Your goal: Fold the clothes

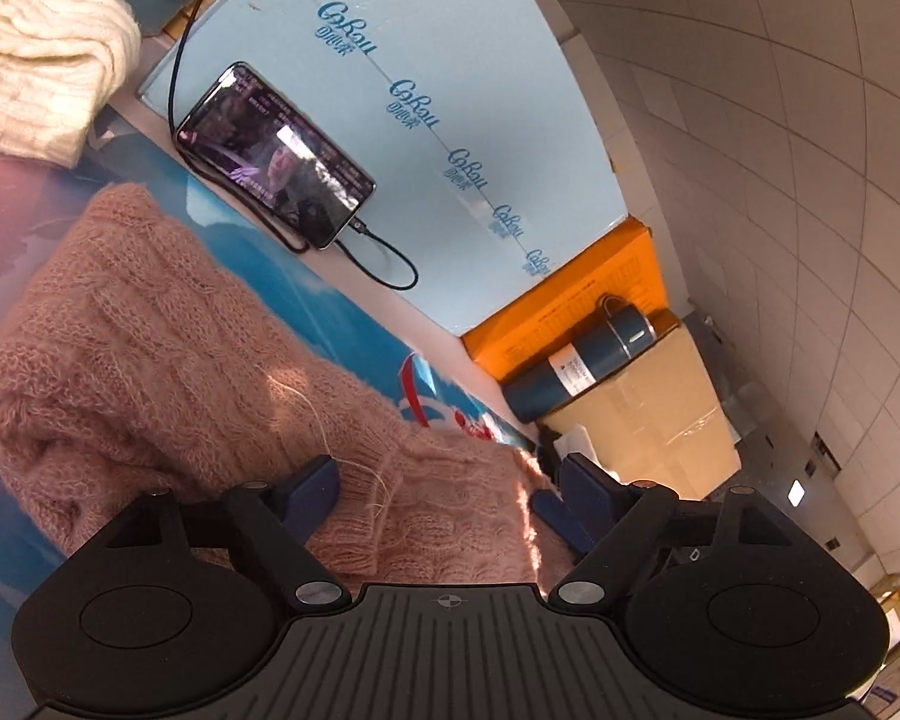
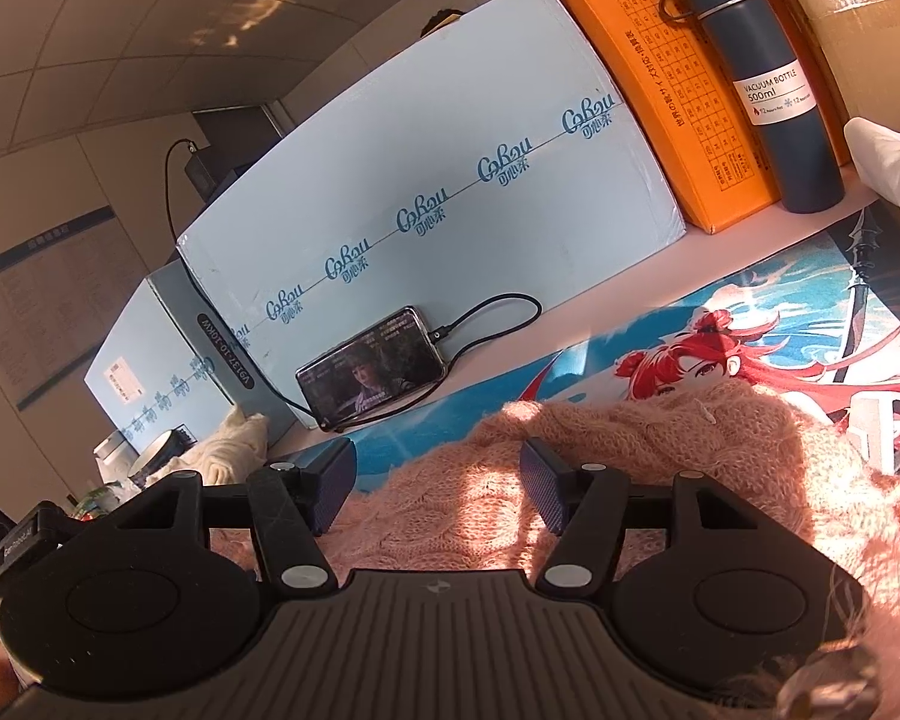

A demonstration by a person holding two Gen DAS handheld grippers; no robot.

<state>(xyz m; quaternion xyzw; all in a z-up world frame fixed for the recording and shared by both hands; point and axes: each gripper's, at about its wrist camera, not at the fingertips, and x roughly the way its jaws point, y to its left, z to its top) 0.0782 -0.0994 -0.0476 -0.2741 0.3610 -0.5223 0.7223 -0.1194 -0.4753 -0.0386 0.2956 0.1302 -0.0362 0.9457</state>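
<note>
Showing black plastic bodies with ribbed grey centre plates, round silver screws on the link arms and dark blue textured pads, on the left gripper [image 1: 450, 480] and the right gripper [image 2: 438, 480] alike.

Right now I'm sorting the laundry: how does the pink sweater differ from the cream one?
The pink sweater lies on the printed mat, under both hand-held grippers; the cream sweater sits bunched off to the side, untouched. Pink looks fuzzy, cream smoother. Both are cable-knit.
</note>
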